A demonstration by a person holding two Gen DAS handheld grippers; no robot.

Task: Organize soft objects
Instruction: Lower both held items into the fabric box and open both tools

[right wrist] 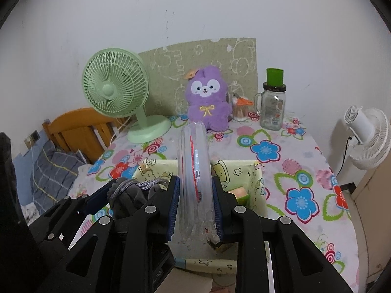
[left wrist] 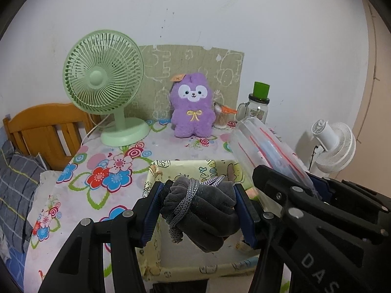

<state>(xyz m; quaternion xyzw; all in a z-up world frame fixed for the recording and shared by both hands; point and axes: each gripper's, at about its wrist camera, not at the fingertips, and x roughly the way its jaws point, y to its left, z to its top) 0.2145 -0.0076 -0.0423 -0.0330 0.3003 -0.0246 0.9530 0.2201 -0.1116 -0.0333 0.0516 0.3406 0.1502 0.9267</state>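
through the left wrist camera i see my left gripper (left wrist: 199, 211) clamped on a grey fleece bundle (left wrist: 200, 210) tied round with a braided cord (left wrist: 182, 207). the pads press its two sides and the fabric bulges between them. i judge it light, squashy and not fragile. the middle, where the cord binds it, is the right place to hold, since a loose end would likely just pull out. it hangs over the pale yellow cartoon-print box (left wrist: 158, 171) on the table. at the right of this view my right gripper (left wrist: 315, 185) pinches a clear plastic pouch (left wrist: 264, 144) with red trim, angled up above the box.

through the right wrist camera the right gripper (right wrist: 195, 205) is squeezed tight on the pouch (right wrist: 194, 153), which stands on edge between the pads. it looks thin, slick and floppy, so i'd expect it to slide or fold unless gripped low and flat, as it is. something pink and green (right wrist: 240, 193) lies inside the box (right wrist: 259, 183). the bundle (right wrist: 132, 195) shows at the left.

the table wears a bright floral cloth (right wrist: 288, 168). at the back stand a green desk fan (right wrist: 114, 90), a purple plush toy (right wrist: 209, 102), a cup of cotton swabs (right wrist: 240, 112) and a glass jar (right wrist: 272, 107) with a green cap. a white fan (right wrist: 366, 136) sits off to the right, a wooden bed frame (right wrist: 78, 127) to the left, a plain white wall behind.
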